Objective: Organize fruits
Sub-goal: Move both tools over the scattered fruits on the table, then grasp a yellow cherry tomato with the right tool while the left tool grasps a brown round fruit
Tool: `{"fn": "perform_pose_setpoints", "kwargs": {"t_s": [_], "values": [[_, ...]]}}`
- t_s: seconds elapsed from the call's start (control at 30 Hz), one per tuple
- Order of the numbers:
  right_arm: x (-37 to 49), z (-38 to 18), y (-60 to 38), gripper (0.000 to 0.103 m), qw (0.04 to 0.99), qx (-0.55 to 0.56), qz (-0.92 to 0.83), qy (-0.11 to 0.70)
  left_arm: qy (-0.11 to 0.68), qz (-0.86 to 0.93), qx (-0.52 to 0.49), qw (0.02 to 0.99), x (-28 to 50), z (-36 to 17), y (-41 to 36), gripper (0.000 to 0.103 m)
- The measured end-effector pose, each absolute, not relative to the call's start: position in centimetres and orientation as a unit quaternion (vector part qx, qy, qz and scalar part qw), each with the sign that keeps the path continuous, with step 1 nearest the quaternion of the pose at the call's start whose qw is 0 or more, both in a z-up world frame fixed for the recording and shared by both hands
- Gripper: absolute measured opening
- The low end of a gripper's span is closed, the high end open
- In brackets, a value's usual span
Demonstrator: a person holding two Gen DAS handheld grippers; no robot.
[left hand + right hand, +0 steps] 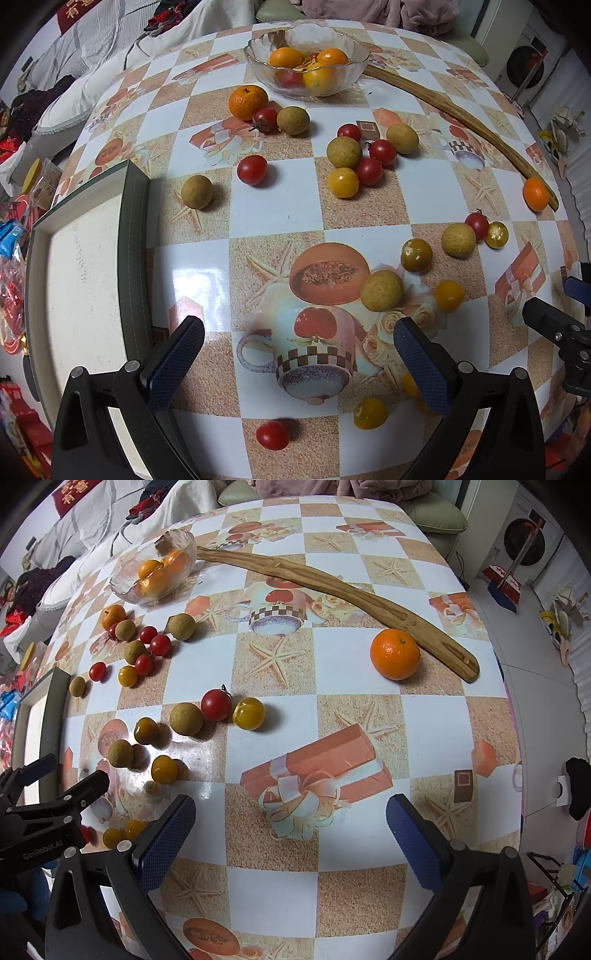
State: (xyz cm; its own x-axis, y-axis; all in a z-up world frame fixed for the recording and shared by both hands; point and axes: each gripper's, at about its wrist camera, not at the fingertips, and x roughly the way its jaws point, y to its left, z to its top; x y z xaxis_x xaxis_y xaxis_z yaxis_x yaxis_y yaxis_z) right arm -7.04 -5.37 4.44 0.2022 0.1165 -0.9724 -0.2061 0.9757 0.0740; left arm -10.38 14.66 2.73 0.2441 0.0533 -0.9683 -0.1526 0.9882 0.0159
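A glass bowl [258, 61] at the table's far side holds several orange and red fruits; it also shows in the right wrist view [127, 587]. Loose tangerines [248, 102] [395, 654], red cherry tomatoes [252, 169], yellow tomatoes [343, 182] and brown longans [196, 191] lie scattered on the patterned tablecloth. My left gripper [299, 363] is open and empty, low over the near table, with a longan [381, 290] just ahead of its right finger. My right gripper [291, 840] is open and empty over the near right of the table, and its body shows in the left wrist view [554, 325].
A grey-rimmed white tray [137, 236] sits at the table's left edge. A long curved wooden stick [332, 587] lies across the far right, next to one tangerine. A small brown cube [367, 129] sits among the middle fruits. Bedding and clutter surround the table.
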Motion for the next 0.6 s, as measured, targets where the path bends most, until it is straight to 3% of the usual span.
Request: {"fn": "perform_pose_setpoints", "kwargs": {"t_s": [0.6], "values": [[-6.69,3.99,-5.83,0.103,0.772,-0.032,0.105,0.626,0.614,0.069,-0.036,0.786,-9.66,2.42,14.16,0.103]]}}
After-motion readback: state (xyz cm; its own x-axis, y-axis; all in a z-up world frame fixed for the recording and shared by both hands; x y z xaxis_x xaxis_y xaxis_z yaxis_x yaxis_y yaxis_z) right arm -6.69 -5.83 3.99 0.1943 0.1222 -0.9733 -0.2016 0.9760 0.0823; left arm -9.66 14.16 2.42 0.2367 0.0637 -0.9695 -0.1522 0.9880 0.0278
